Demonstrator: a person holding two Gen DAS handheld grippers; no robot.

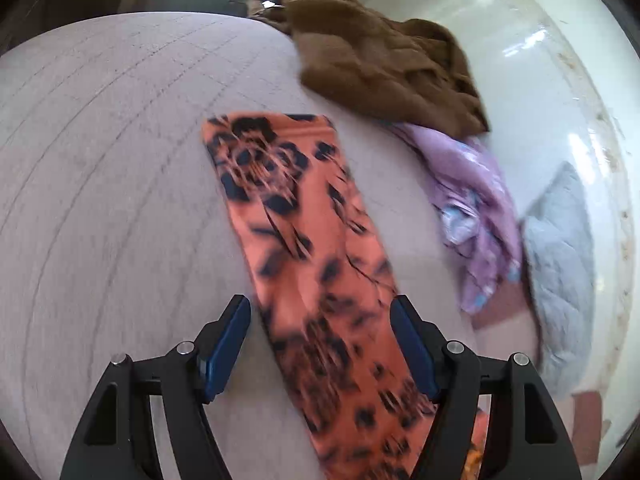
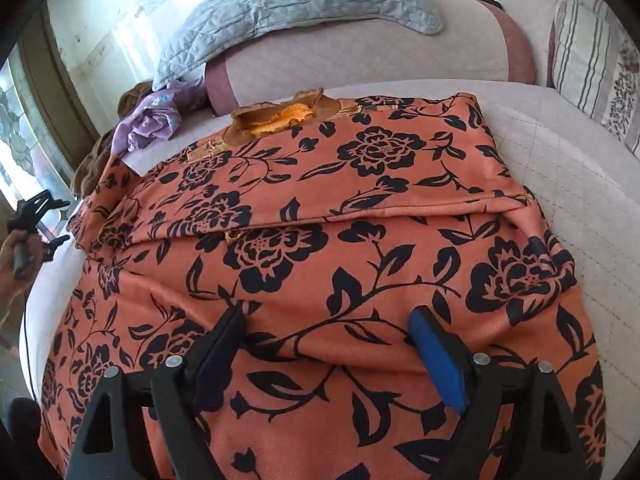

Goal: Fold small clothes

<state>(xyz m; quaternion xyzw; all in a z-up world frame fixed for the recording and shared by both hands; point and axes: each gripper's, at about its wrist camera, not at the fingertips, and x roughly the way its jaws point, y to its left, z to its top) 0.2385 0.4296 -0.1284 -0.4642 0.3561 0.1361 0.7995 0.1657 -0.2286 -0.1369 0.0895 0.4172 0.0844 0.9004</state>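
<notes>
Orange floral garment (image 2: pixel 320 240) spread flat across pale quilted sofa seat (image 2: pixel 560 168), black rose print up, bottom part folded over the body with its hem running crosswise at mid-frame, gold-trimmed neckline (image 2: pixel 280 116) at the far end. One sleeve (image 1: pixel 296 216) stretched out as a long strip on the seat, cuff far, seen from the left wrist view. Left gripper (image 1: pixel 320 308) hovering low over that sleeve, jaws wide apart, blue pads either side of the strip, nothing clamped. Right gripper (image 2: pixel 328 320) above the near part of the garment, jaws likewise spread wide, holding nothing; contact of fingertips with cloth not clear. Brown fuzzy garment (image 1: pixel 380 52) and lilac cloth (image 1: pixel 472 208) heaped at the seat's edge, beside a grey quilted pillow (image 2: pixel 288 12) on the armrest. Striped cushion (image 2: pixel 592 52) at far right.
</notes>
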